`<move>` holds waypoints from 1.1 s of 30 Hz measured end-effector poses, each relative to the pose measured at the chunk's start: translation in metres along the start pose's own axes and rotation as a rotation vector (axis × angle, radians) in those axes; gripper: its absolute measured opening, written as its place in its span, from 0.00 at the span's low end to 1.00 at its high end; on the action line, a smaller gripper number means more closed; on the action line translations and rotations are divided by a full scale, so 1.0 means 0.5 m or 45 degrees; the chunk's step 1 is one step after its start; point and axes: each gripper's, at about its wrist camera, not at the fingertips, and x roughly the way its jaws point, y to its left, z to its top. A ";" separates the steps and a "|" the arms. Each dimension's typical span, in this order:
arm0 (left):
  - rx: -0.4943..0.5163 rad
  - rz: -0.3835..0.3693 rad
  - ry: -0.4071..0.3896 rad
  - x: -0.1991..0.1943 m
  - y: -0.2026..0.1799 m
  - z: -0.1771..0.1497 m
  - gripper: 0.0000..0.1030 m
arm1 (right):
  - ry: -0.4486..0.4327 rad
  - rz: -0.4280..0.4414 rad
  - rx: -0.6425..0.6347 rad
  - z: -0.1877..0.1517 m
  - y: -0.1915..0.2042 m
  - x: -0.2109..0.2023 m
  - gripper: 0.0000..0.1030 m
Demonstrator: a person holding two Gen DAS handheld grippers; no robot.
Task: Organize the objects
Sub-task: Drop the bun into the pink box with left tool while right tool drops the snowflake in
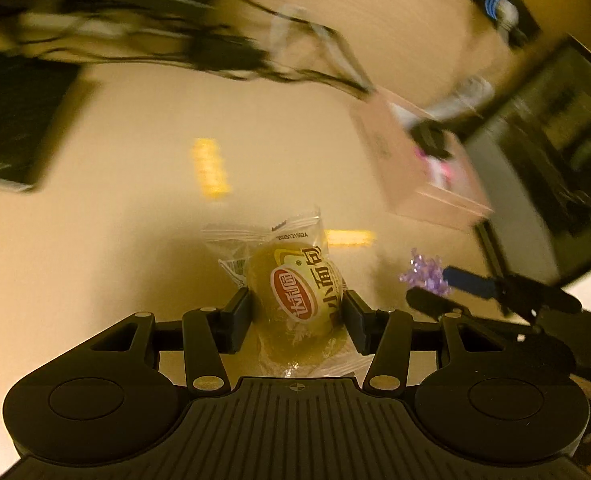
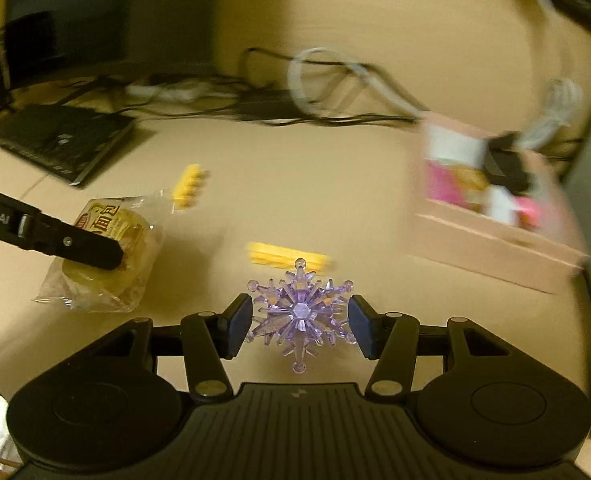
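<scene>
Left tongs [image 1: 297,312] pinch clear-wrapped round bun [image 1: 295,300]; right tongs [image 2: 300,324] pinch purple crystal snowflake [image 2: 300,314]. Carry both level to pink open-top box [image 2: 491,224], release gently.

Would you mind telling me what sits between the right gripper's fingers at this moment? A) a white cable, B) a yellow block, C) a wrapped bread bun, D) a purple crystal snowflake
D: in the right wrist view, the right gripper has its pads on either side of the purple crystal snowflake, while the wrapped bread bun sits in the left gripper.
</scene>
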 end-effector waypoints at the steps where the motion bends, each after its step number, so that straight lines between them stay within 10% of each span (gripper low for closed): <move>1: 0.033 -0.028 0.012 0.011 -0.026 0.008 0.52 | -0.005 -0.023 0.010 -0.006 -0.023 -0.011 0.51; 20: 0.310 -0.135 -0.236 0.260 -0.347 0.282 0.53 | -0.141 -0.106 0.288 -0.107 -0.300 -0.068 0.51; 25: 0.440 0.057 -0.097 0.426 -0.369 0.289 0.53 | -0.146 -0.123 0.247 -0.119 -0.317 -0.063 0.51; 33: 0.298 0.032 -0.351 0.303 -0.314 0.261 0.52 | -0.122 -0.112 0.278 -0.121 -0.352 -0.044 0.51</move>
